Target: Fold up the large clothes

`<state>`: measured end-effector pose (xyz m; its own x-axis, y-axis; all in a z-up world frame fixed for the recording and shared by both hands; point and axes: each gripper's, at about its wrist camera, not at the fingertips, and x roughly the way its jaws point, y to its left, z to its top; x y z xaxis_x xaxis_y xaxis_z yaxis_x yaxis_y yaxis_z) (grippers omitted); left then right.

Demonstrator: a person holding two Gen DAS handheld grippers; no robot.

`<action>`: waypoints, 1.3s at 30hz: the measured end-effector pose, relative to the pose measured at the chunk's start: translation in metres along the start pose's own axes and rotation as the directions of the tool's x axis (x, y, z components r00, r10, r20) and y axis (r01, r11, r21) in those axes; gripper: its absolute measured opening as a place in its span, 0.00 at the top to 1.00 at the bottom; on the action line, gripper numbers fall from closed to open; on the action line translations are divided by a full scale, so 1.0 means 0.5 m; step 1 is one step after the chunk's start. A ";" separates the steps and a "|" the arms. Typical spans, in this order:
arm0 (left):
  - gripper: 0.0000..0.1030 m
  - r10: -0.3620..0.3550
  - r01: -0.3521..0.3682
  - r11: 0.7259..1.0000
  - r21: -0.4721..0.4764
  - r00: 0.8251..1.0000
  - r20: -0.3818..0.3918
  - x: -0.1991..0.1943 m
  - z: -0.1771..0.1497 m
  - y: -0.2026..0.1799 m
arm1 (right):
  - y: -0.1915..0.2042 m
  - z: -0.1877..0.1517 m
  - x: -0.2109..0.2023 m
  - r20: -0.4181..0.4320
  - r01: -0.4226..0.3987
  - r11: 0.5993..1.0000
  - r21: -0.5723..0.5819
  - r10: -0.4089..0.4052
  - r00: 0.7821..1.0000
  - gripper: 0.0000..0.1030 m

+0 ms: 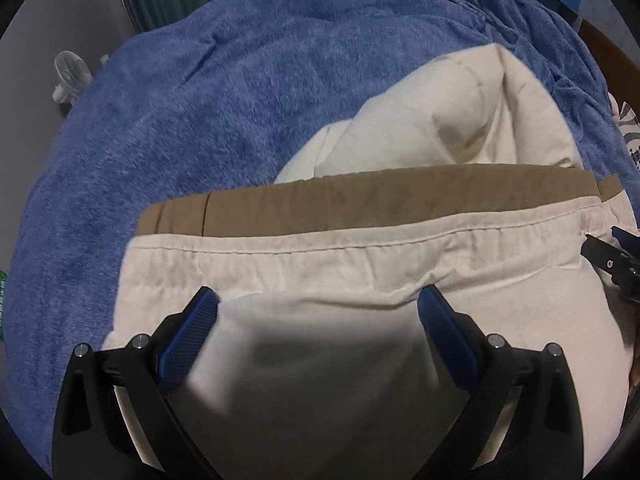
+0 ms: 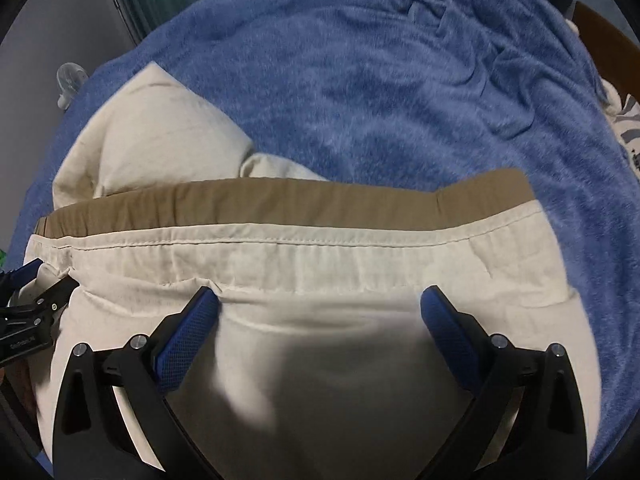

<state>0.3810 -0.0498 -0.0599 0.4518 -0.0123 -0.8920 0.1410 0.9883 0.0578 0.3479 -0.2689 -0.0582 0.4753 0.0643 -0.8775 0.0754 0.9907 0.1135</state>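
Both the left gripper (image 1: 318, 300) and right gripper (image 2: 320, 300) hover wide open over the cream trousers (image 1: 360, 272) on the blue blanket (image 1: 200, 100) – apparently between folds, next gripping the waistband (image 2: 280, 200) at center frame.

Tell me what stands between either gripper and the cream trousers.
Nothing visible does. The left gripper and the right gripper both stand open right over the cream trousers, just below the tan waistband lining, on the blue blanket.
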 end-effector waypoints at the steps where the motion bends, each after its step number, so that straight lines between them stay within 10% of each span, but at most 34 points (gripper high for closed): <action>1: 0.06 -0.008 0.008 1.000 -0.001 1.000 -0.006 0.009 -0.003 0.002 | -0.001 0.001 0.007 -0.010 0.001 1.000 -0.001 -0.001 1.000 0.05; 39: 0.05 -0.033 0.034 0.999 0.008 0.997 -0.065 0.086 -0.023 0.012 | -0.002 -0.029 0.080 -0.063 0.026 1.000 0.002 -0.026 0.998 0.05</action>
<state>0.3911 -0.0425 -0.1031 0.3883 -0.0353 -0.9209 0.1634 0.9861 0.0311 0.3542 -0.2657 -0.1002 0.4172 0.0463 -0.9076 0.0893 0.9918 0.0916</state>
